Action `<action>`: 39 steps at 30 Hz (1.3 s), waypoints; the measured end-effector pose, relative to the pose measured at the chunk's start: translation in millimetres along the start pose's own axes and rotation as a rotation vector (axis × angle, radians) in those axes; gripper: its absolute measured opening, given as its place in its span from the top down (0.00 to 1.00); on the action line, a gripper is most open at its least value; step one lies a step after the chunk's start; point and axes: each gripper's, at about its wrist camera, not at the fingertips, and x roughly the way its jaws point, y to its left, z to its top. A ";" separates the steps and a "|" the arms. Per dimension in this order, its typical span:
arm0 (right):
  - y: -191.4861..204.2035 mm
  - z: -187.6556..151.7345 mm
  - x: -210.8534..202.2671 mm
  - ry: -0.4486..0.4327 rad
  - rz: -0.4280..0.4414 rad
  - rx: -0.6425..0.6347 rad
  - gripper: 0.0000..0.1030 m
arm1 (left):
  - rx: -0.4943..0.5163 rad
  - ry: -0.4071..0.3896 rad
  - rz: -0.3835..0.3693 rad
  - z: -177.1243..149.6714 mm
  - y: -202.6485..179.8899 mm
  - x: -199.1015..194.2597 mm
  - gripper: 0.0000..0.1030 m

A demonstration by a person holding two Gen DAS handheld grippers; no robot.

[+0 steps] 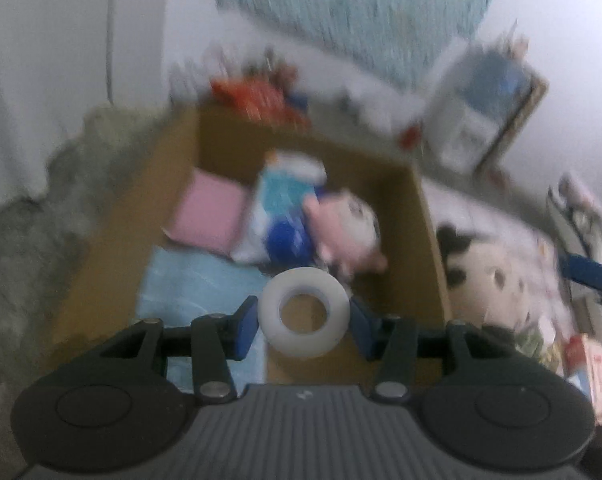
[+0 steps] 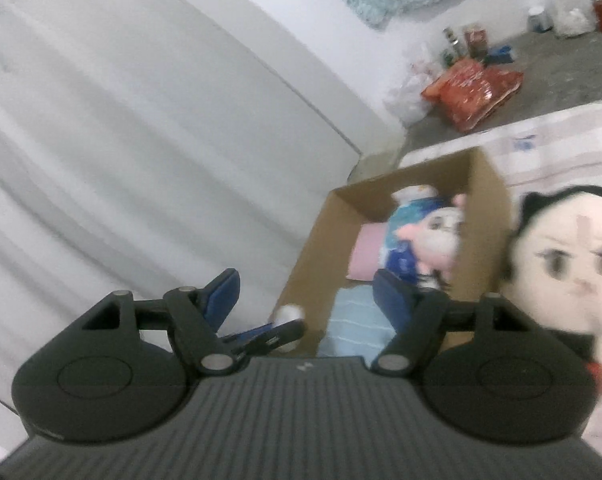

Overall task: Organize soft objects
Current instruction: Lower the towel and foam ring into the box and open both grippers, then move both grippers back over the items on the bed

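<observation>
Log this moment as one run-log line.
left gripper: fingers around white roll above box | right gripper: open | black-haired plush: outside box

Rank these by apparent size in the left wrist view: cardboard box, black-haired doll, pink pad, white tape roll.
1. cardboard box, clearly largest.
2. black-haired doll, outside the box.
3. pink pad and white tape roll look about alike; the roll sits between the left gripper fingers, nearer the camera, so I won't rank them.
</observation>
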 end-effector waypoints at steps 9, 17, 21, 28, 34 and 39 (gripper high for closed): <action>-79.1 -39.1 -52.4 -0.079 -0.067 0.078 0.28 | 0.068 0.225 0.133 17.6 -16.4 125.3 0.52; -132.0 -54.4 -43.7 -0.124 -0.111 0.161 0.28 | 0.099 0.217 0.171 18.9 -18.1 163.1 0.43; -142.8 -57.9 -38.4 -0.120 -0.117 0.177 0.28 | 0.103 0.217 0.195 19.6 -18.9 162.2 0.20; -125.9 -62.0 -55.9 -0.161 -0.151 0.132 0.25 | 0.107 0.209 0.150 24.8 -29.2 130.8 0.13; -114.3 -86.5 -96.7 -0.231 -0.238 0.094 0.22 | 0.111 0.121 0.104 16.7 -37.3 69.6 0.12; -115.8 -117.5 -128.6 -0.271 -0.339 0.080 0.20 | 0.128 0.011 0.083 9.6 -45.7 20.7 0.12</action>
